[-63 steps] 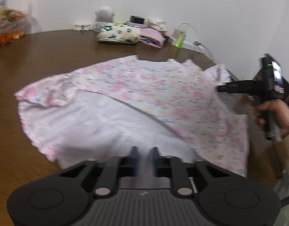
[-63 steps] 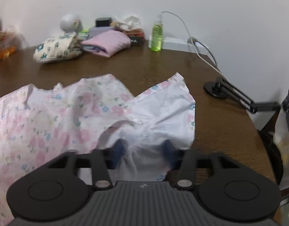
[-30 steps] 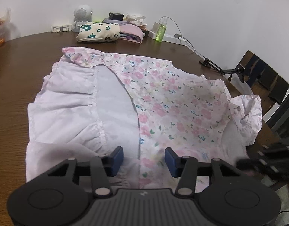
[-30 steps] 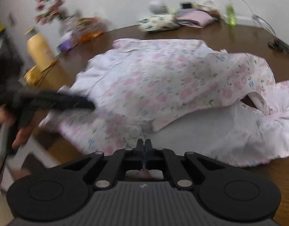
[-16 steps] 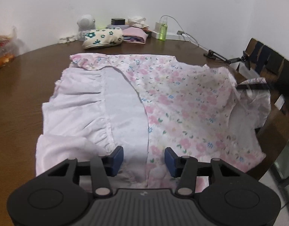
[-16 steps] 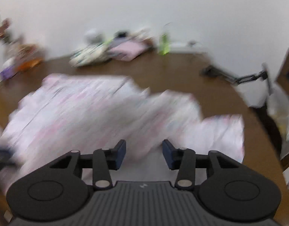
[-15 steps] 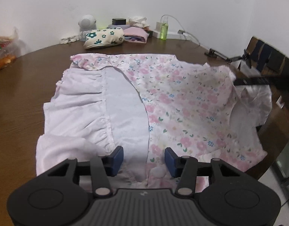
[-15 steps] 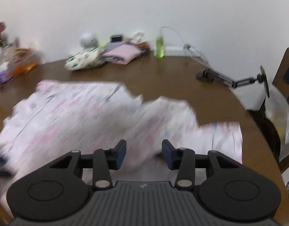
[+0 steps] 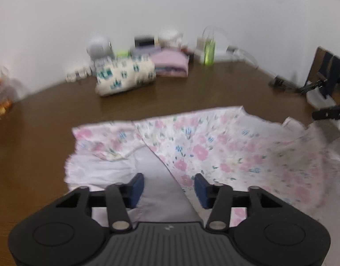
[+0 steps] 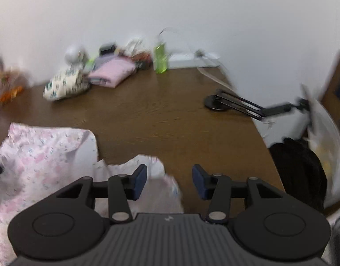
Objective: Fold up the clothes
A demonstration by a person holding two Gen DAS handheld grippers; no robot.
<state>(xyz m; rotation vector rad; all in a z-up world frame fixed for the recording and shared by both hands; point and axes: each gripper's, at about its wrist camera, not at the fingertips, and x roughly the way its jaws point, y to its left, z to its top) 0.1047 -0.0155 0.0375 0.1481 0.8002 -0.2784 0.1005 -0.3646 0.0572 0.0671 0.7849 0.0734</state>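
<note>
A white dress with pink flowers lies spread on the brown table, its plain lining turned up at the left. My left gripper hovers over the lining near the dress's far edge. Its jaws are closing a little, and the cloth lies beneath them unpinched. In the right wrist view the dress fills the lower left. My right gripper stands open over the dress's crumpled right end, gripping nothing. Part of the right gripper shows at the right edge of the left wrist view.
Against the wall sit a folded floral bundle, a folded pink pile, a green bottle and a white round toy. A black jointed arm stand lies at the table's right edge. A chair stands beyond.
My right gripper, shut a second ago at the dress's near edge, has opened and swung right to the dress's other end. My left gripper has moved forward over the dress.
</note>
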